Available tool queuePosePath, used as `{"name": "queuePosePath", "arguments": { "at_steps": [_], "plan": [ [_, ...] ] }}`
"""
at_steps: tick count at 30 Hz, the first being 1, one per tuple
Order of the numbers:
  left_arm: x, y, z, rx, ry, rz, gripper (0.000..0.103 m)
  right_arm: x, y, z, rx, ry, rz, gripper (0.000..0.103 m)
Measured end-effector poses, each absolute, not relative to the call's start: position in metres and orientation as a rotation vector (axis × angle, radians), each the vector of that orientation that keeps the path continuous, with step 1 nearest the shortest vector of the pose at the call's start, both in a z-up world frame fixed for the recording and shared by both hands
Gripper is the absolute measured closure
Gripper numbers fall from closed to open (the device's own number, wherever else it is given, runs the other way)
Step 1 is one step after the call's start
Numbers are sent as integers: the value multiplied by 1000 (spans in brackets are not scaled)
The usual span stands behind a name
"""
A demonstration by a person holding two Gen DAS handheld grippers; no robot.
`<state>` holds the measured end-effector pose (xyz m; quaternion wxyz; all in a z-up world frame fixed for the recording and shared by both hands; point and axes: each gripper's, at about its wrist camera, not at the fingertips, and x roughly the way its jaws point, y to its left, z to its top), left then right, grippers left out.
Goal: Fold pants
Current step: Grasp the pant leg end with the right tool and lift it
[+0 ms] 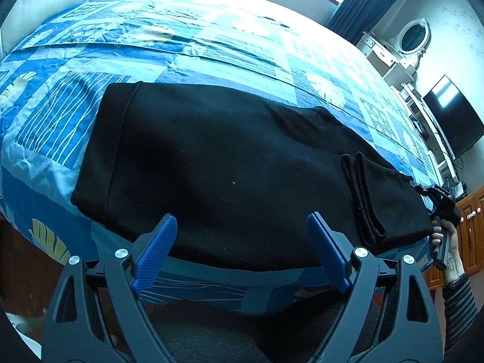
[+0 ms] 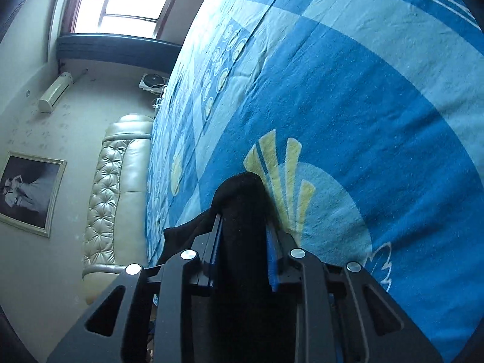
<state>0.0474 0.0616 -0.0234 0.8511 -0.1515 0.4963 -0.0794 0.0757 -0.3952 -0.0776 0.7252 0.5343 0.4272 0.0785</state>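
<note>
Black pants (image 1: 211, 157) lie lengthwise across the blue patterned bedspread (image 1: 211, 45), with a doubled-over layer (image 1: 366, 199) near their right end. My left gripper (image 1: 242, 220) hovers open over the near edge of the pants, its blue pads (image 1: 157, 248) wide apart with nothing between them. At the far right end, a hand holds my right gripper (image 1: 423, 192). In the right wrist view, the right gripper (image 2: 243, 211) is shut on a bunch of the black pants fabric (image 2: 242, 190), rolled on its side close above the bedspread (image 2: 363, 121).
A cream padded headboard (image 2: 121, 196), a framed picture (image 2: 27, 193), an air conditioner (image 2: 56, 92) and a window (image 2: 133, 0) stand beyond the bed. A white dressing table with oval mirror (image 1: 408, 39), a TV (image 1: 453, 118) and a wooden cabinet (image 1: 472, 230) are at right. A striped sleeve (image 1: 459, 305) shows.
</note>
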Motion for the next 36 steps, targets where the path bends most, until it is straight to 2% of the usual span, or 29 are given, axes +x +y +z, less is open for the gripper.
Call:
{"name": "queuePosePath", "arguments": {
  "at_steps": [4,9,13,14,16,18,23,29,32,36],
  "plan": [
    [46,63,-22,-318,1038,-167,16,53,-399,-78,1247,903,230,65],
    [46,63,-22,-328,1042,-166,16,11,-396,-80,1288,899,284,63],
    [46,61,-22,-322,1042,-169,16,-9,-398,-89,1290,935,277,63],
    [45,60,-22,-320,1041,-170,16,-10,-400,-91,1283,944,270,65],
    [44,59,-21,-312,1039,-171,16,-10,-397,-93,1246,953,236,76],
    [45,59,-22,-308,1040,-169,16,-13,-399,-95,1216,946,217,77],
    [44,60,-21,-305,1037,-164,16,-13,-399,-80,1179,949,198,73],
    [43,68,-16,-312,1018,-153,16,-19,-392,-11,852,871,-40,73],
    [46,72,-17,-318,1020,-143,16,-8,-364,11,865,824,54,73],
    [49,79,-18,-333,1026,-131,16,27,-295,-6,959,928,311,73]
  ]
}}
